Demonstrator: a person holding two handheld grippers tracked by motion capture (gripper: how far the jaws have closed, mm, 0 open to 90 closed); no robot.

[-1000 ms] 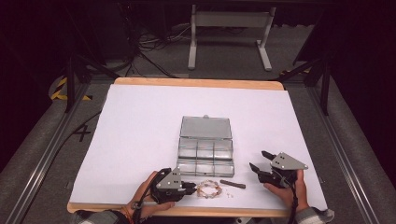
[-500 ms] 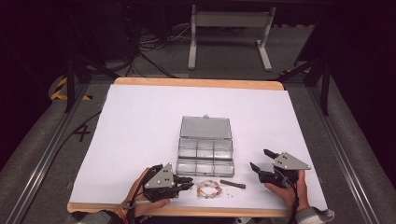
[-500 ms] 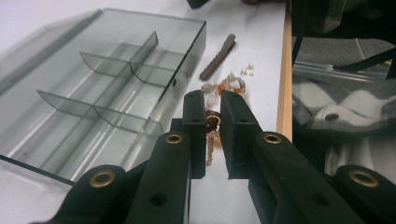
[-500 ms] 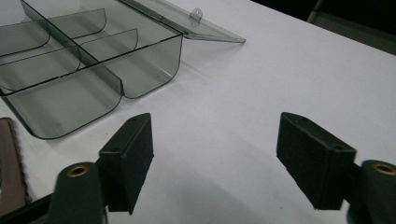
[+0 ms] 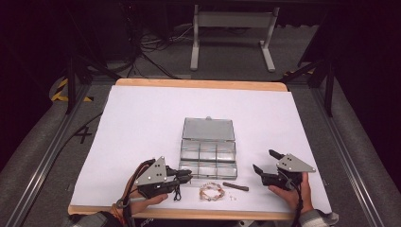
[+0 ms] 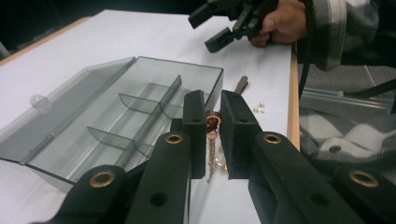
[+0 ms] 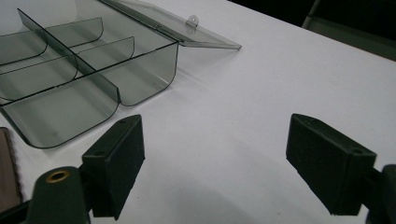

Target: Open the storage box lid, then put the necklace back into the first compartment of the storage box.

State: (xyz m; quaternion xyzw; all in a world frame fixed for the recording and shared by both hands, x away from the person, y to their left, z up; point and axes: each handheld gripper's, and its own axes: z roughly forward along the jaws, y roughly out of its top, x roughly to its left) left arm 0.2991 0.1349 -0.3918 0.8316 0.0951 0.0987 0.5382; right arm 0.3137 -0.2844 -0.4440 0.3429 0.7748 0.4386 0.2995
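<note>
Hanging from the left gripper (image 6: pixel 212 135), a thin chain (image 6: pixel 212 140) is pinched between its nearly closed fingers (image 6: pixel 195 130), just above the table (image 5: pixel 142 123) near the front edge of the open compartment box (image 5: pixel 208 149). Right gripper (image 5: pixel 267 162) rests beside the box, its fingers (image 7: pixel 116 158) having just been opening, now spread wide with nothing between them. A bracelet (image 5: pixel 211 190) and a dark bar (image 5: pixel 235 186) lie between both grippers.

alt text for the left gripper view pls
The left gripper, its black fingers nearly shut, pinches a thin rose-gold chain above the white table, beside an open clear compartment box. Farther off, a hand holds the right gripper, fingers apart.
</note>
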